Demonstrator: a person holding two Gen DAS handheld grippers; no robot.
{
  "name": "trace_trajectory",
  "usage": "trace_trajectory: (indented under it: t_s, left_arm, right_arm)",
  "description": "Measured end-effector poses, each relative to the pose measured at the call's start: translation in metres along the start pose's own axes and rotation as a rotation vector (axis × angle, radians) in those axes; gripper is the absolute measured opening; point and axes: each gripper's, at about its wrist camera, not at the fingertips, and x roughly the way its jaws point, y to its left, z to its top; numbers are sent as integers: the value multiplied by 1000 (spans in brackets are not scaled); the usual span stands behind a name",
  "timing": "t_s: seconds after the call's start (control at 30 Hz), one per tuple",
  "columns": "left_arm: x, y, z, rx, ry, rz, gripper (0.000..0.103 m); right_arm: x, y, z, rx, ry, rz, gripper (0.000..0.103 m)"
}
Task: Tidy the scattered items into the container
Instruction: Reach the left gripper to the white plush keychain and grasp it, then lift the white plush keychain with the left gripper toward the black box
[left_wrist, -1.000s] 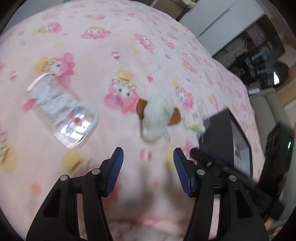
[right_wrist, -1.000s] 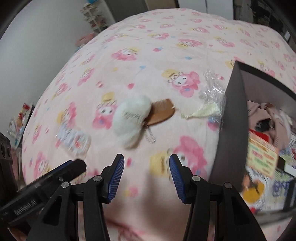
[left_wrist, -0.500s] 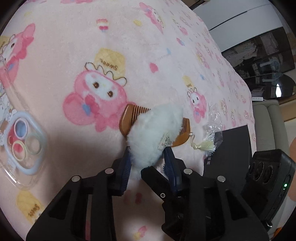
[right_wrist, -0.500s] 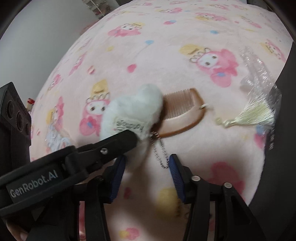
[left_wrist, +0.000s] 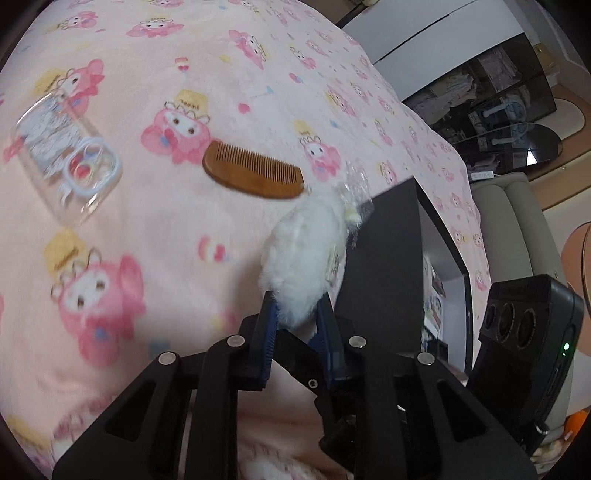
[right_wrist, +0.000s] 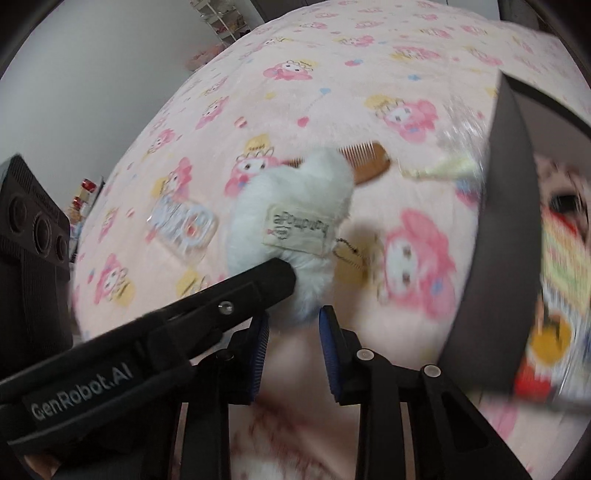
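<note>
My left gripper (left_wrist: 295, 314) is shut on a white fluffy keychain plush (left_wrist: 306, 251) and holds it lifted above the pink blanket, beside the dark container (left_wrist: 384, 266). In the right wrist view the plush (right_wrist: 291, 229) hangs in front, with its cloth label and ball chain (right_wrist: 347, 254) showing, and the left gripper's finger (right_wrist: 258, 284) pinches it. My right gripper (right_wrist: 293, 332) is open and empty just below the plush. A brown wooden comb (left_wrist: 255, 173) with a pale tassel lies on the blanket. The container (right_wrist: 495, 229) at the right holds several items.
A clear plastic pack of hair ties (left_wrist: 70, 155) lies on the blanket at the left; it also shows in the right wrist view (right_wrist: 184, 221). A crumpled clear wrapper (left_wrist: 354, 184) lies by the container's corner. A beige sofa (left_wrist: 517, 229) stands beyond the bed's edge.
My left gripper closed on the plush, lifted it off the comb and carried it right toward the container. The comb now lies uncovered. My right gripper narrowed a little but stays open.
</note>
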Motion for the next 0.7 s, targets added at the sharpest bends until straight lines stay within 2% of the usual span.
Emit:
trace_trajectory:
  t_s: [0.23,0.4,0.47,0.53,0.63,0.7]
  left_arm:
    - [5,-27,-49,83,96,32,20]
    - [29,-62,-87,173,180,70,19]
    - [40,-82,-100,213,213,61,14]
    - [51,-103,-111,261,249,31,14]
    - [59,-121,-116,299,252,26,16]
    - [57,-122,-107,299,223,29,24]
  right_arm:
    - [-30,-8,-53,11,1,12,26]
    - [-56,-46,-89,70,0,-17,26]
    - [-66,-67,-103,120,-5,-23,26]
    - [-78,-86,-114,154,-23,-43,26]
    - [-90,-110,-124,213,-48,-54,26]
    - [-95,-123,-128,246,-60,-59,26]
